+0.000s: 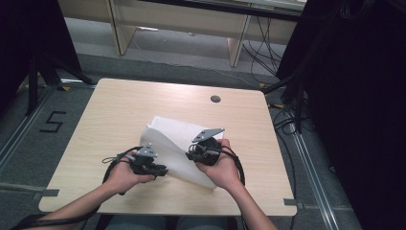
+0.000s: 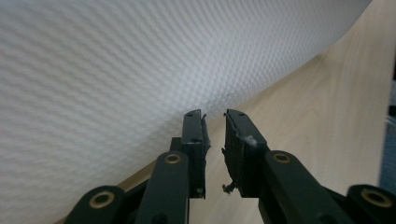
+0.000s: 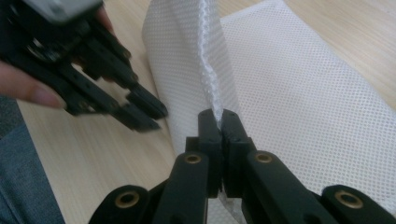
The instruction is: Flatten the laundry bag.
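Right gripper (image 3: 219, 116): jaws pinched together on a bunched seam or edge of the white mesh cloth (image 3: 299, 107), which rises straight up out of the jaw tips in the right gripper view; pads pressing on the fabric, no gap to speak of. Left gripper (image 2: 214, 116): jaws parted by a narrow gap, nothing between them; the cloth hangs just ahead of the tips as a broad white wall with a fine woven dot texture, and whether the tips brush it is hard to tell from this close. Bits of frayed padding cling to the inner faces of both left jaws. In the high view the left gripper (image 1: 160, 171) sits at the cloth's near left edge, the right gripper (image 1: 190, 154) on top of the cloth toward its near right, each in a bare hand with forearms coming in from below (cables looping off both). The cloth (image 1: 167, 139) lies near the middle of the light wooden table (image 1: 119, 110), partly lifted and curled at its left side. A small round dark grommet (image 1: 215, 98) sits toward the table's far edge. Writing: a large "5" (image 1: 51, 121) marked on the grey floor left of the table; no other lettering legible.
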Action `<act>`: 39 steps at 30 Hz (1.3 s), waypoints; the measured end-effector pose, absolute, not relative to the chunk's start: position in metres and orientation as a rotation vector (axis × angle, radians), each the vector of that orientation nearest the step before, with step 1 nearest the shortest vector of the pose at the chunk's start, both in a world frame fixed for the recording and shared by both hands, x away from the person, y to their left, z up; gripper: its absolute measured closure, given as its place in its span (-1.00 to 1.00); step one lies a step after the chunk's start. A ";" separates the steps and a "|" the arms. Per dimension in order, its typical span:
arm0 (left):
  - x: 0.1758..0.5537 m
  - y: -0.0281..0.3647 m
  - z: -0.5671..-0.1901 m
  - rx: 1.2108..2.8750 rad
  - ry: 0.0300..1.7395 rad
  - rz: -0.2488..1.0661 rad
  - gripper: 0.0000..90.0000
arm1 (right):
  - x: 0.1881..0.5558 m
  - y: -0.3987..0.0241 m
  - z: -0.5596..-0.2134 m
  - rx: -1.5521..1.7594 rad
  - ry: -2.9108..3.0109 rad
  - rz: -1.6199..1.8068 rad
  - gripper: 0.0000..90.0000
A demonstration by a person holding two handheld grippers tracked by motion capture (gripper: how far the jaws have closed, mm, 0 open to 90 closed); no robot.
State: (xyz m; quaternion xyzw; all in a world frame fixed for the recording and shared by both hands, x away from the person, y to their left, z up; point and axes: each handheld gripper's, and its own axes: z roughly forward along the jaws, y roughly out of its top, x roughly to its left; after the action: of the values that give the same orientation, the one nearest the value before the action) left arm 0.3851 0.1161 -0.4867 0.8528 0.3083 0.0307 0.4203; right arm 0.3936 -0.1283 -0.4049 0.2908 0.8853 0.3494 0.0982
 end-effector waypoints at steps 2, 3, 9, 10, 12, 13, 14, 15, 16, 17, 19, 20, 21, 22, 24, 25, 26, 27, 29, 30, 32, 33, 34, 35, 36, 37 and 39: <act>0.381 0.131 -0.480 2.113 0.795 0.060 0.73 | 0.393 -0.129 -0.405 0.853 2.619 1.036 0.99; 0.381 0.131 -0.480 2.113 0.795 0.060 0.74 | 0.393 -0.129 -0.405 0.853 2.619 1.036 0.99; 0.379 0.138 -0.488 2.122 0.853 0.014 0.76 | 0.390 -0.127 -0.402 0.849 2.605 1.046 0.99; 0.384 0.138 -0.490 2.122 0.860 0.021 0.76 | 0.388 -0.125 -0.402 0.839 2.580 1.058 0.99; 0.386 0.137 -0.491 2.112 0.862 0.012 0.76 | 0.387 -0.125 -0.401 0.823 2.583 1.058 0.99; 0.387 0.138 -0.492 2.123 0.864 0.018 0.76 | 0.386 -0.125 -0.400 0.803 2.597 1.070 0.99; 0.388 0.139 -0.494 2.124 0.868 0.020 0.77 | 0.384 -0.125 -0.400 0.818 2.595 1.066 0.99; 0.390 0.139 -0.495 2.123 0.876 0.022 0.77 | 0.382 -0.124 -0.400 0.825 2.594 1.073 0.99; 0.391 0.140 -0.497 2.119 0.897 0.011 0.77 | 0.381 -0.124 -0.399 0.808 2.608 1.083 0.99; 0.392 0.141 -0.497 2.113 0.908 0.015 0.77 | 0.379 -0.124 -0.399 0.824 2.601 1.064 0.99; 0.394 0.144 -0.499 2.096 0.930 0.010 0.77 | 0.374 -0.122 -0.397 0.787 2.625 1.078 0.99; 0.394 0.144 -0.499 2.096 0.930 0.010 0.77 | 0.374 -0.122 -0.397 0.787 2.625 1.078 0.99; 0.395 0.144 -0.499 2.089 0.935 0.011 0.77 | 0.372 -0.120 -0.397 0.754 2.628 1.087 0.99; 0.395 0.145 -0.499 2.089 0.934 0.013 0.77 | 0.372 -0.120 -0.397 0.754 2.628 1.087 0.99; 0.396 0.148 -0.498 2.086 0.939 0.021 0.77 | 0.369 -0.117 -0.398 0.751 2.643 1.082 0.99; 0.395 0.151 -0.497 2.081 0.942 0.026 0.76 | 0.368 -0.116 -0.397 0.731 2.653 1.084 0.99; 0.393 0.153 -0.495 2.080 0.943 0.029 0.75 | 0.366 -0.115 -0.397 0.738 2.659 1.066 0.99; 0.390 0.157 -0.492 2.067 0.946 0.036 0.75 | 0.364 -0.113 -0.398 0.759 2.655 1.087 0.99; 0.382 0.164 -0.484 2.060 0.927 0.034 0.74 | 0.363 -0.113 -0.399 0.738 2.644 1.096 0.99; 0.377 0.168 -0.482 2.056 0.926 0.046 0.74 | 0.364 -0.114 -0.399 0.735 2.646 1.088 0.99; 0.365 0.175 -0.479 2.058 0.922 0.039 0.74 | 0.366 -0.115 -0.400 0.752 2.649 1.084 0.99; 0.359 0.180 -0.479 2.060 0.911 0.025 0.74 | 0.366 -0.115 -0.401 0.762 2.637 1.094 0.99; 0.356 0.184 -0.479 2.061 0.916 0.025 0.74 | 0.367 -0.115 -0.401 0.753 2.629 1.088 0.99; 0.352 0.188 -0.479 2.057 0.928 0.023 0.75 | 0.366 -0.114 -0.400 0.762 2.633 1.076 0.99; 0.349 0.193 -0.478 2.056 0.941 0.035 0.74 | 0.367 -0.114 -0.400 0.699 2.627 1.079 0.99; 0.347 0.199 -0.478 2.045 0.958 0.029 0.74 | 0.365 -0.113 -0.399 0.704 2.645 1.074 0.99; 0.346 0.211 -0.479 2.038 0.995 0.038 0.74 | 0.359 -0.111 -0.399 0.721 2.650 1.064 0.99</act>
State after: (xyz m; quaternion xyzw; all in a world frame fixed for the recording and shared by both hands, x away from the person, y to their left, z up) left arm 0.3460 0.2114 -0.4791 0.8141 0.3976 0.0153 0.4230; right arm 0.3591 -0.1110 -0.3993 0.2437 0.8955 0.3594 0.0978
